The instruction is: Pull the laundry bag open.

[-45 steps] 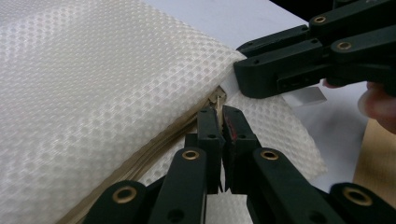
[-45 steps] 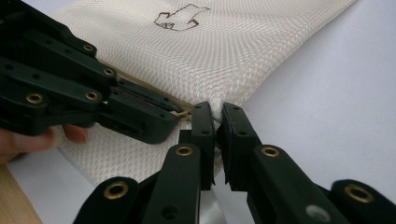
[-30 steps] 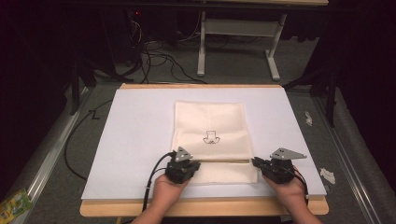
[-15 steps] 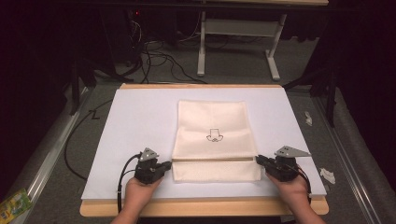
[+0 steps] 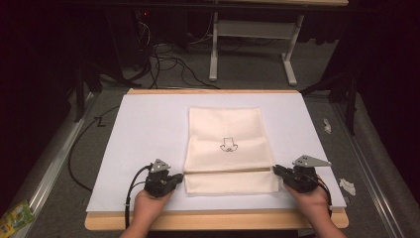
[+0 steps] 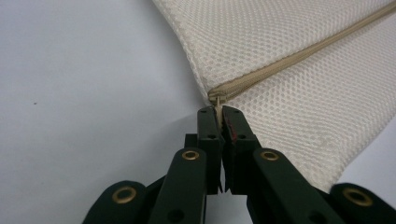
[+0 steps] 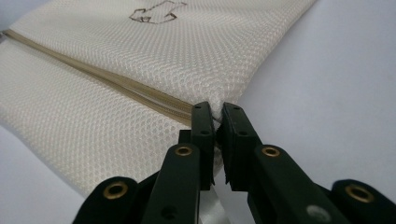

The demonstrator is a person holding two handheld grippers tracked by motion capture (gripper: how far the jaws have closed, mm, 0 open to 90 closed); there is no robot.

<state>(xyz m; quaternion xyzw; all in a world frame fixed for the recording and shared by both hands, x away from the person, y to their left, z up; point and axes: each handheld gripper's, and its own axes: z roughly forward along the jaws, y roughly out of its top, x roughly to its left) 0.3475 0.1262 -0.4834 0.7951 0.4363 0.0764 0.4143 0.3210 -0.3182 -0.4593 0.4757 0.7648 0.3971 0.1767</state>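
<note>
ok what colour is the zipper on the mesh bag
Tan-beige, slightly darker than the cream mesh bag; the zipper shows best in the left gripper view.

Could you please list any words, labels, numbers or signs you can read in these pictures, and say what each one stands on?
No readable text anywhere.
Mesh bag: a small dark outline drawing, no letters.
Colourful packet on the floor at the lower left: print too small and blurred to read.
Left tool and right tool: no markings legible.

mesh bag (image 5: 225, 148) mid-board, bare white board (image 5: 143, 129) either side
</note>
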